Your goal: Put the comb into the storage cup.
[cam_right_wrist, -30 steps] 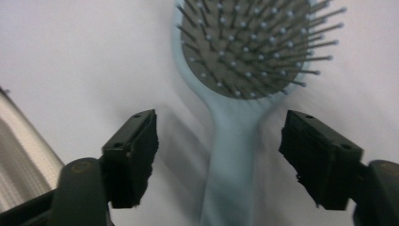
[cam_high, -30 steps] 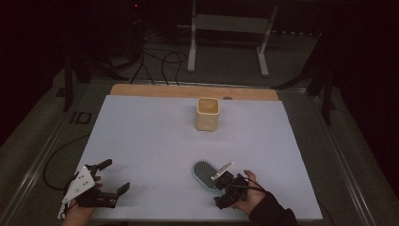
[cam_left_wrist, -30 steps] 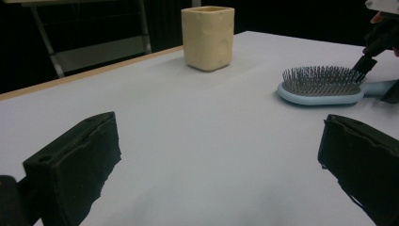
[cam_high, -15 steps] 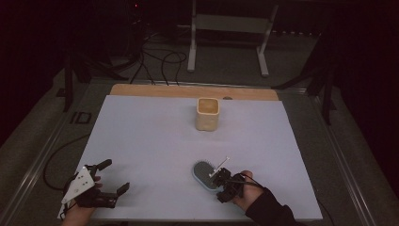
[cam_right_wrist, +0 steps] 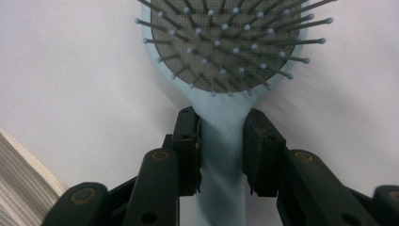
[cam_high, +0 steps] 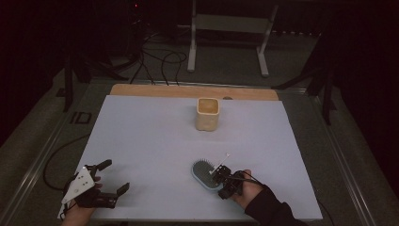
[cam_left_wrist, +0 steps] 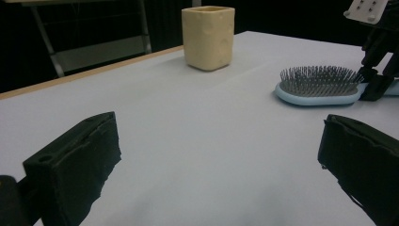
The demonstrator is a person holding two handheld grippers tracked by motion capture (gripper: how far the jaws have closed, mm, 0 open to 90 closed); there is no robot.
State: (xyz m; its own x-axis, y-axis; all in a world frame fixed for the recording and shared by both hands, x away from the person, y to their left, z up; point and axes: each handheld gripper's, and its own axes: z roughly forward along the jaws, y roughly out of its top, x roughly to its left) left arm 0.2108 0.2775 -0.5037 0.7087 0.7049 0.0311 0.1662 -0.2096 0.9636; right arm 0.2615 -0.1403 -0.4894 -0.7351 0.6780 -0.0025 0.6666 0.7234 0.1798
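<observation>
The right gripper (cam_right_wrist: 221, 150) has just closed its jaws on the handle of the brush (cam_right_wrist: 226, 47), which lies bristles up near the table's (cam_high: 141, 141) front edge, long axis running away from the jaws. The left gripper (cam_left_wrist: 216, 165) rests wide open, holding nothing. Farther back stands a cup (cam_high: 207, 114); the high view looks into its mouth, though its contents cannot be told

Beige cup (cam_high: 208, 114) upright, far centre on white sheet (cam_high: 150, 150), well apart from everything else. Wooden strip (cam_high: 155, 90) along sheet's far edge. White stand (cam_high: 230, 28) on floor beyond table, far centre-right. Dark cables (cam_high: 157, 59) looped on floor, far left of stand. Metal rail (cam_high: 42, 157) along table's left side.
</observation>
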